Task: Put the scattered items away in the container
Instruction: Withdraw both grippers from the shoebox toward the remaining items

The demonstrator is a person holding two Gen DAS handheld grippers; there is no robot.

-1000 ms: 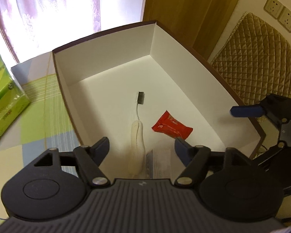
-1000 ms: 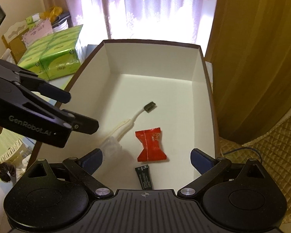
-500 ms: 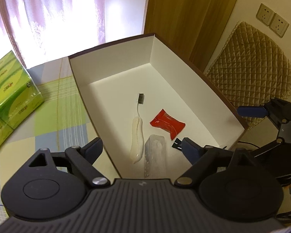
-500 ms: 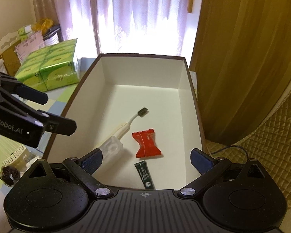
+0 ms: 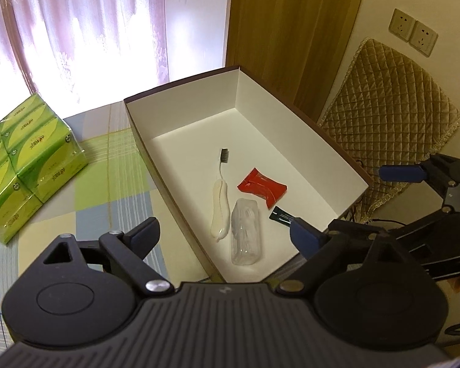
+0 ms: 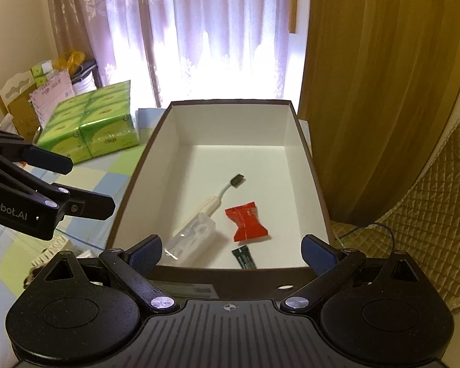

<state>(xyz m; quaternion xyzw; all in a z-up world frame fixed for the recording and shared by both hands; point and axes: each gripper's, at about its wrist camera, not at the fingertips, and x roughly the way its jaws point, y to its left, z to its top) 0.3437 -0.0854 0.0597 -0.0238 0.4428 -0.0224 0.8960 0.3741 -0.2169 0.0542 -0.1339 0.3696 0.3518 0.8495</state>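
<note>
Four things lie in the open box [image 6: 303, 153], so the tidying looks nearly finished: one toothbrush [image 6: 213, 199], one clear plastic case [image 6: 193, 237] beside it, one red wrapper [image 6: 247, 222], one dark green sachet [image 6: 244, 257] near the front wall (something small sits on the tablecloth at far left, too blurred to name). The left gripper [image 5: 224, 234], its jaws just opening, and the right gripper [image 6: 231, 250] both gape wide, holding nothing
</note>
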